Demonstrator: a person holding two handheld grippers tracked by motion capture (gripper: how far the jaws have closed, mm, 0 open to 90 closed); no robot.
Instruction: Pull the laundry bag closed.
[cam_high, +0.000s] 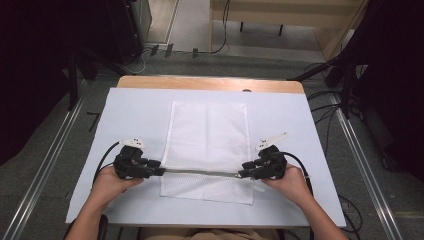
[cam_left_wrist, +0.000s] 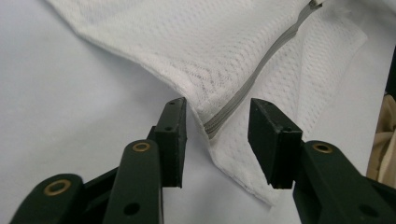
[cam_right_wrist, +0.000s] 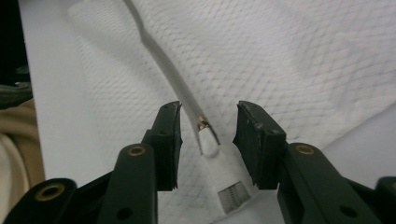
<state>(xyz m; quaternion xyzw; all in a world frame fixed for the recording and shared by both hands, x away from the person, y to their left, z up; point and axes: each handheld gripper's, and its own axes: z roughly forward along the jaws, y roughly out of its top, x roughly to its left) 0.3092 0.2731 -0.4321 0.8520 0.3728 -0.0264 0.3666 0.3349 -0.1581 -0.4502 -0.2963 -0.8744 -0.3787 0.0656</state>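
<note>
A white mesh bag (cam_high: 207, 135) lies flat on the pale table cover (cam_high: 130, 110), and a grey zipper (cam_high: 200, 172) runs across its near part. My left gripper (cam_high: 161, 170) is at the zipper's left end. In the left gripper view it (cam_left_wrist: 218, 109) is open, with the zipper end (cam_left_wrist: 215, 125) and the bag's corner (cam_left_wrist: 243, 172) between the jaws, untouched. My right gripper (cam_high: 241, 175) is at the zipper's right end. In the right gripper view it (cam_right_wrist: 208, 112) is open too. The metal slider (cam_right_wrist: 202, 122) and its white pull tab (cam_right_wrist: 229, 186) lie free in the gap.
A wooden table edge (cam_high: 210, 82) shows beyond the cover. Cables (cam_high: 330, 107) trail on the floor to the right, and a metal rail (cam_high: 45, 165) runs along the left. Bare cover lies to the left and right of the bag.
</note>
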